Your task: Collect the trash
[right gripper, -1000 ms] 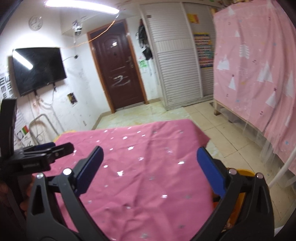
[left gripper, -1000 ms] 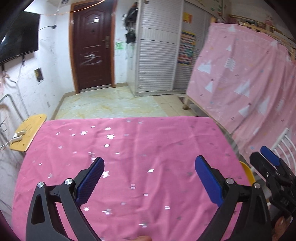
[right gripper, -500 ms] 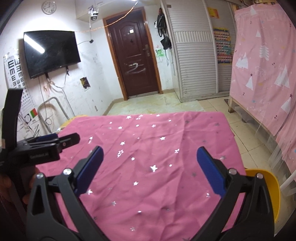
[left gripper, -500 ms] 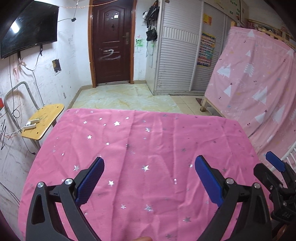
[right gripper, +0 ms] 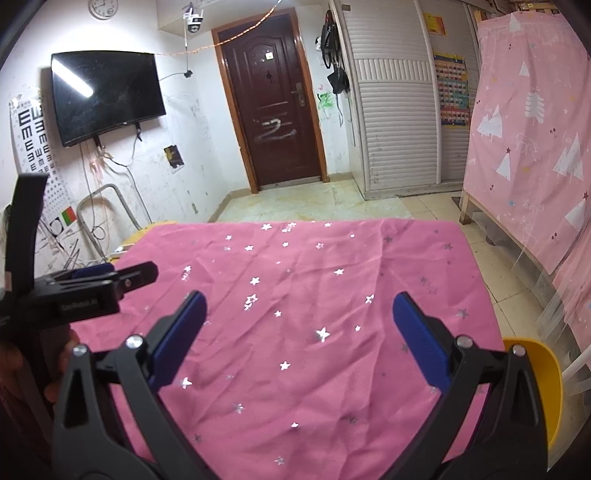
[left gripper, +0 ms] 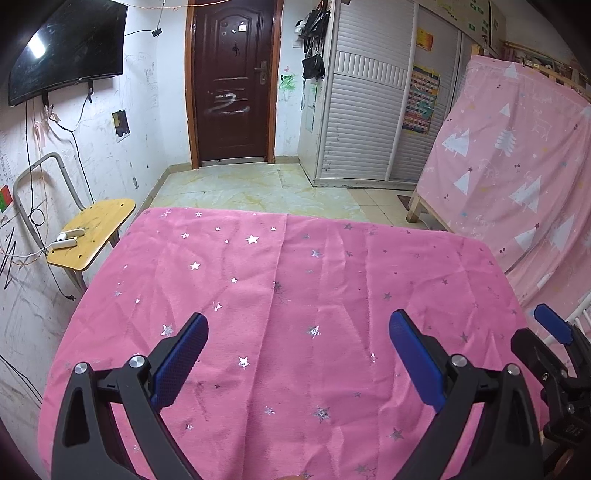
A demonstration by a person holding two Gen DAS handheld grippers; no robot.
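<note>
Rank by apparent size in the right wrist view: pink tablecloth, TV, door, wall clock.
Largest to smallest as they look:
1. pink tablecloth
2. door
3. TV, close to the door in area, so that pair is unsure
4. wall clock
The tablecloth is nearest, which inflates it.

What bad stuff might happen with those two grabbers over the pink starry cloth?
1. The pink cloth is loose and wrinkled, so an open left gripper or right gripper dipping low might snag and drag it.
2. The grippers sit close side by side and might bump.
3. No trash shows on the cloth, so a grab here may catch only fabric.
</note>
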